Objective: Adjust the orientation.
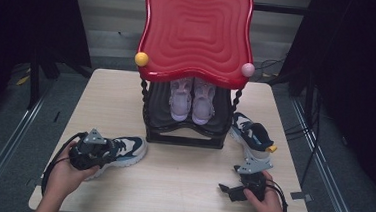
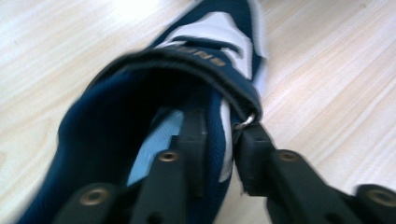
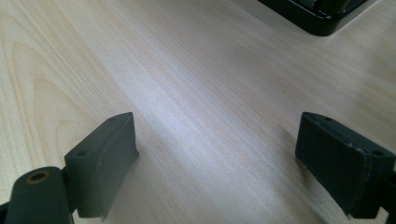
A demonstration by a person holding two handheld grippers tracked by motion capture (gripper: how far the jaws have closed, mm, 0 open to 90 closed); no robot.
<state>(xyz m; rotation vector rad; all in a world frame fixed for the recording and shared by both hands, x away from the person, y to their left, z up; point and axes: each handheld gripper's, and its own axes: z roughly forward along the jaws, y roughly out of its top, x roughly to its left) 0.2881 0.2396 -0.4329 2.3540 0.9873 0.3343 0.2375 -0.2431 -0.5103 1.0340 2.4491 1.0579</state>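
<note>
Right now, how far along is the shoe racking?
Done: the pink pair sits on the rack under its red top. In hand: the left gripper is clamped on the collar of the near navy shoe. Left: that shoe and the other navy shoe; right gripper open.

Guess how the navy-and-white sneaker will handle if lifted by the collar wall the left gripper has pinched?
The left gripper clamps only the padded side wall of the navy sneaker, so that soft fabric will probably flex. With the grip near the heel opening, the toe likely droops when it leaves the table. The chunky white sole looks stiff, so the shoe itself should keep its shape.
</note>
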